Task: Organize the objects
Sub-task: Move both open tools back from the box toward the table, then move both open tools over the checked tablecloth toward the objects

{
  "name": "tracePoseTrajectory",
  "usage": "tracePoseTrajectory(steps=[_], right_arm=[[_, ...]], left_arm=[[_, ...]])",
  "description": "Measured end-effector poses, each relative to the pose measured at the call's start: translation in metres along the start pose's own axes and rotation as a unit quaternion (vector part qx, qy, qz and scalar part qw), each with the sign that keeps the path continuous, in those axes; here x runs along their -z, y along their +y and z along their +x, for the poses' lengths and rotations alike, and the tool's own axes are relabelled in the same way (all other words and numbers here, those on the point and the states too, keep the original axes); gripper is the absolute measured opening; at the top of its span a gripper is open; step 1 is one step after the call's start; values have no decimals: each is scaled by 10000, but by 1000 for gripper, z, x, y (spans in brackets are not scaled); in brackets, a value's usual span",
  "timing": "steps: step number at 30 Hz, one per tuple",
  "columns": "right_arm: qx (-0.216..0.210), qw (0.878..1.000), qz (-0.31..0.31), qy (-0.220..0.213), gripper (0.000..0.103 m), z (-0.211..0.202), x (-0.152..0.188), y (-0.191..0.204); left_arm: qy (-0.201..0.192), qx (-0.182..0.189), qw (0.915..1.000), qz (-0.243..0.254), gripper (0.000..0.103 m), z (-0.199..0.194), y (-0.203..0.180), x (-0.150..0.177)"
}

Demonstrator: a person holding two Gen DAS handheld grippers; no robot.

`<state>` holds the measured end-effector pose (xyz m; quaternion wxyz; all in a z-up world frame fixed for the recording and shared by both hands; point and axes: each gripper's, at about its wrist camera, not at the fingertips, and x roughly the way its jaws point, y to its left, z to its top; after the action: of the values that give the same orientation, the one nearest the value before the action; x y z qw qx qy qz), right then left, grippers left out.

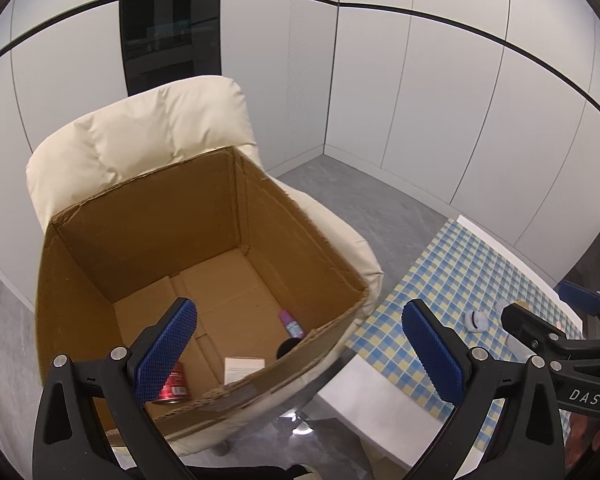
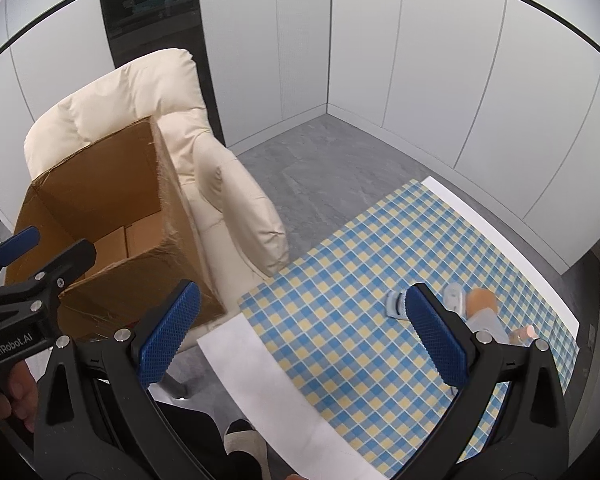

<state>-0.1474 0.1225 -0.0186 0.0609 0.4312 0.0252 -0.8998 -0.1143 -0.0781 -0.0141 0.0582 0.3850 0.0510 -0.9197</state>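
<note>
Cardboard box (image 1: 204, 216): open-topped, resting on the seat of a cream armchair (image 1: 140, 136), just left of the table.
Box contents: red can (image 1: 175, 388) lying on its side at the near left corner; small white carton (image 1: 242, 367) against the near wall; purple-capped tube (image 1: 290, 323) lying near the right wall; dark round item (image 1: 287, 347) beside the tube, partly hidden by the rim, kind unclear.
Left gripper (image 1: 300, 354): held above the near edge of the box, jaws spread wide, blue pads (image 1: 168, 350) bare, nothing between them.
Right gripper (image 2: 304, 336): held over the near part of the table, jaws wide apart, nothing clasped.
Table (image 2: 260, 368): white top, covered by a blue-and-yellow checked cloth (image 2: 380, 260).
On the cloth: small white-and-blue round item (image 1: 476, 320) near the far right; in the right wrist view a pale blue clip-like piece (image 2: 396, 305), a white piece (image 2: 454, 295) and a tan-topped object (image 2: 482, 300), partly hidden behind the right finger, kinds unclear.
Person: hand (image 2: 18, 396) on the left gripper's handle; dark shoe (image 2: 242, 438) on the floor below the table edge.
Surroundings: grey floor (image 2: 320, 168), white panelled walls (image 1: 440, 92).
</note>
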Motion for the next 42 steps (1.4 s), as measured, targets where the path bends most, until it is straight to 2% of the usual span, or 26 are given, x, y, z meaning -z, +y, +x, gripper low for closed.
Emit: tracePoseTrajectory(steps=[11,42], right_arm=[[165,9997,200,1,103,-7,8,-31],[485,9973,540,64,103,-18,31,-85]], left_arm=[[19,202,9996,215,103,3,-30,0],[128,623,9958,661,102,13,-88,2]])
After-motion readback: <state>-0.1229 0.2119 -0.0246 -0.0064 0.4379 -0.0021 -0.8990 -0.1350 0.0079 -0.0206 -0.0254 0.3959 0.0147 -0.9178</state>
